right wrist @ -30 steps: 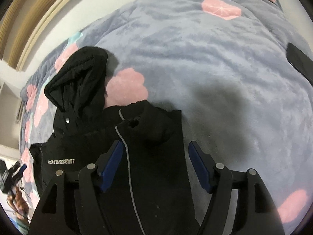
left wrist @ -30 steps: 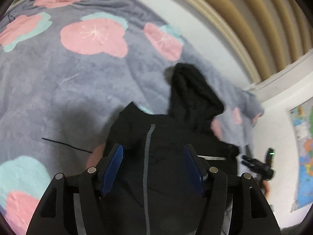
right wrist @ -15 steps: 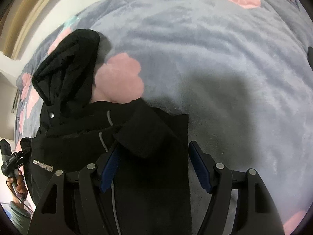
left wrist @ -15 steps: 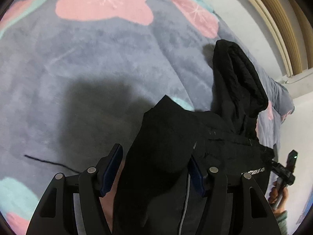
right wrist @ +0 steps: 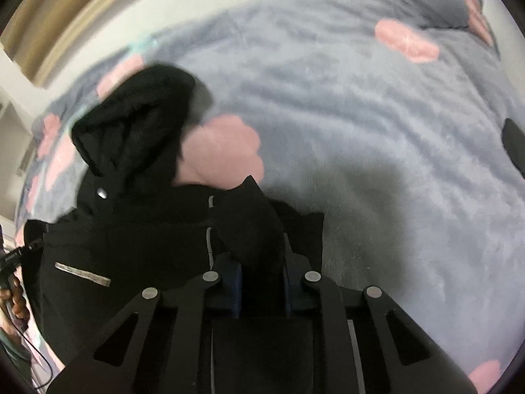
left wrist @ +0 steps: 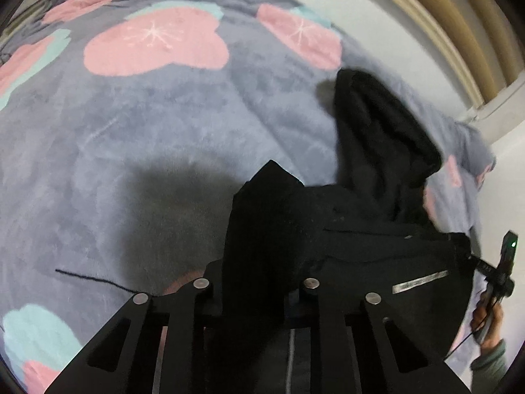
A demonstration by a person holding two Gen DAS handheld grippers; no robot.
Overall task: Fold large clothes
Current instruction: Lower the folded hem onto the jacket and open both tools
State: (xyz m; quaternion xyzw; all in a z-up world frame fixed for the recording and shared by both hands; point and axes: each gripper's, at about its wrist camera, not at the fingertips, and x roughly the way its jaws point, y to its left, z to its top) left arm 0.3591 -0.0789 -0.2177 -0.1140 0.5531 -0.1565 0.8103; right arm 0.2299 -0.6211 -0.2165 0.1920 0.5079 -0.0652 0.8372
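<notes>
A black hooded jacket point(left wrist: 377, 249) lies on a grey blanket with pink flowers point(left wrist: 131, 131). Its hood point(left wrist: 377, 131) points away from me and shows in the right wrist view point(right wrist: 137, 121) too. My left gripper point(left wrist: 256, 282) is shut on a raised fold of the jacket's left edge. My right gripper point(right wrist: 261, 262) is shut on a raised fold of the jacket's right edge point(right wrist: 249, 216). A reflective strip point(right wrist: 82, 271) marks the jacket's chest. The blue pads are mostly hidden by cloth.
The blanket point(right wrist: 393, 131) covers a bed that reaches a white wall point(left wrist: 377, 16) with a wooden frame behind. A dark object point(right wrist: 513, 144) lies at the bed's right edge. A thin black cord point(left wrist: 92, 279) lies on the blanket at the left.
Both grippers have gone from open to shut on the jacket's side edges, and each pinched fold now stands up between the fingers.
</notes>
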